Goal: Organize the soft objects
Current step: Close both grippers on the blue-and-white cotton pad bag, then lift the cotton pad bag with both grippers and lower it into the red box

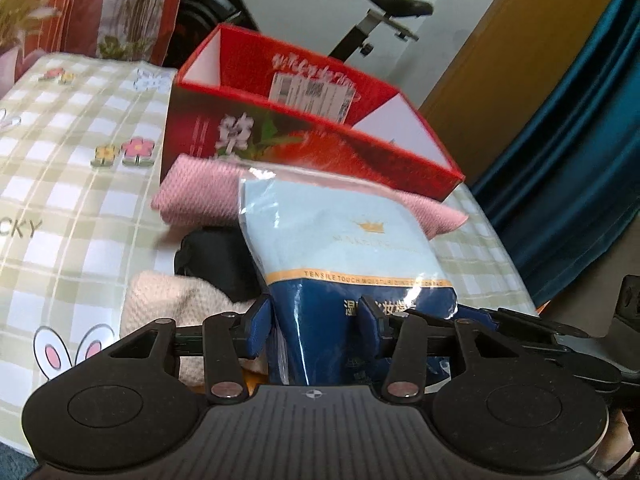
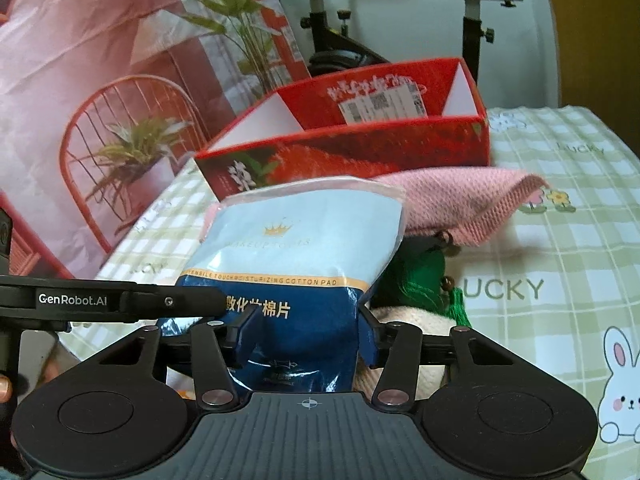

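Left gripper, right gripper: jaws both clamp cotton-pad pack

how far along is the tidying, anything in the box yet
Done: nothing shows inside the red box. In hand: both the left gripper and right gripper clamp the cotton pad bag. Left: pink cloth, cream cloth, green item.

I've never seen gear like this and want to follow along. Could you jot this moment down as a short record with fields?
setting: checked tablecloth
held item: cotton pad bag
left hand-held gripper: shut on the bag's lower part
right hand-held gripper: also shut on the bag
container: red box, open top, behind the bag
other soft things: pink cloth, cream cloth, green item
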The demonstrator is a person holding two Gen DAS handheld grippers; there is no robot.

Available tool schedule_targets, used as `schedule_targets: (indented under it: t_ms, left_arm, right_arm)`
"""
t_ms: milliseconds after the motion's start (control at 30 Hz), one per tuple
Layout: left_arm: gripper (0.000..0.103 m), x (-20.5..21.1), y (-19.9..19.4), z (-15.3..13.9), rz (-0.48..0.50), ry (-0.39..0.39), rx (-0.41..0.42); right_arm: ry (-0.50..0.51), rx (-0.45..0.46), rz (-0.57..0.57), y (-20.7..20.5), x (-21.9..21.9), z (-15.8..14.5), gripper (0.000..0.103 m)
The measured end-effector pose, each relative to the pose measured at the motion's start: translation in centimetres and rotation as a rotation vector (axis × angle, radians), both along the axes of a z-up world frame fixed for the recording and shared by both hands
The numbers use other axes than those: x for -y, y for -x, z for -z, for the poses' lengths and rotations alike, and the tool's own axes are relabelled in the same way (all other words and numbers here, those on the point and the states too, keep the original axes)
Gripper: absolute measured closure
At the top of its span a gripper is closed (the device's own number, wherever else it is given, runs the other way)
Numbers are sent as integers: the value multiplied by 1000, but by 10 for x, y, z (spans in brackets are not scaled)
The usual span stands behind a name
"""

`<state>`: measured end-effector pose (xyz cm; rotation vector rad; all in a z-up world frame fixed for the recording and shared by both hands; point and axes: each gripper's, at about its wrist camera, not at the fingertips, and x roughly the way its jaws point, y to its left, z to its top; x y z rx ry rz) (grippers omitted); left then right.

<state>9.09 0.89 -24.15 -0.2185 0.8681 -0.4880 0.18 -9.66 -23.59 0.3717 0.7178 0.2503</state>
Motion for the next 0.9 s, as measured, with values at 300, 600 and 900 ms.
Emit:
schedule_targets:
  t_ms: [300, 600, 900]
  left_arm:
    - [55, -1, 12, -27, 8, 18, 104]
    - [55, -4, 26, -44, 24, 40, 190]
    - [55, -8, 11, -52, 21, 70, 224]
  right_arm:
    - [12, 87, -8, 6, -4, -31, 58]
    - [86, 191, -10, 17, -10, -57, 58]
    - [97, 233, -23, 6, -6, -73, 61]
